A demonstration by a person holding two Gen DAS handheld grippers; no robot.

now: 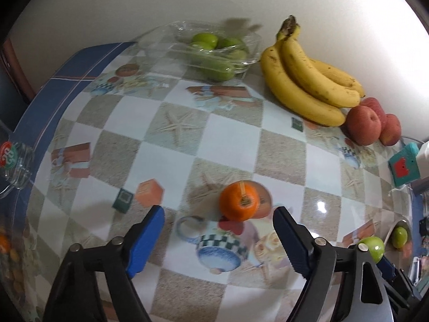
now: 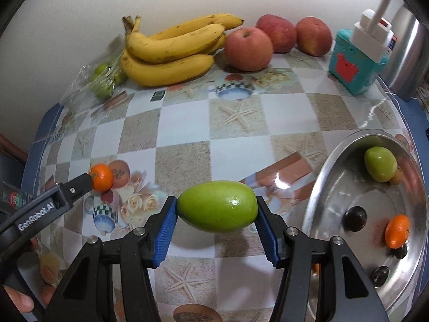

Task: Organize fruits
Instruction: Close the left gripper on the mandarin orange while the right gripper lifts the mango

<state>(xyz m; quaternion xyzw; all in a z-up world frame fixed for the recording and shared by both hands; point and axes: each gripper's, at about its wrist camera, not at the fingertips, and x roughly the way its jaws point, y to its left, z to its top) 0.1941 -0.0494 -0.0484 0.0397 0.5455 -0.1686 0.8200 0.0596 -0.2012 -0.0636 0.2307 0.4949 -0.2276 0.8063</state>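
Observation:
My left gripper (image 1: 218, 216) is open, its blue fingers on either side of and just short of a small orange (image 1: 239, 201) on the table; the orange also shows in the right wrist view (image 2: 102, 177). My right gripper (image 2: 216, 210) is shut on a green fruit (image 2: 217, 206), held above the table left of a steel bowl (image 2: 335, 166). The bowl holds another green fruit (image 2: 380, 163), an orange (image 2: 397, 230) and small dark fruits (image 2: 355, 214). The held green fruit shows at the right edge of the left wrist view (image 1: 374, 247).
Bananas (image 2: 171, 51) and three red apples (image 2: 248, 48) lie along the back wall. A clear plastic tray (image 1: 252, 40) with green fruits (image 1: 205, 40) stands at the back left. A teal toy box (image 2: 354, 64) and a metal pot (image 2: 407, 53) stand at the back right.

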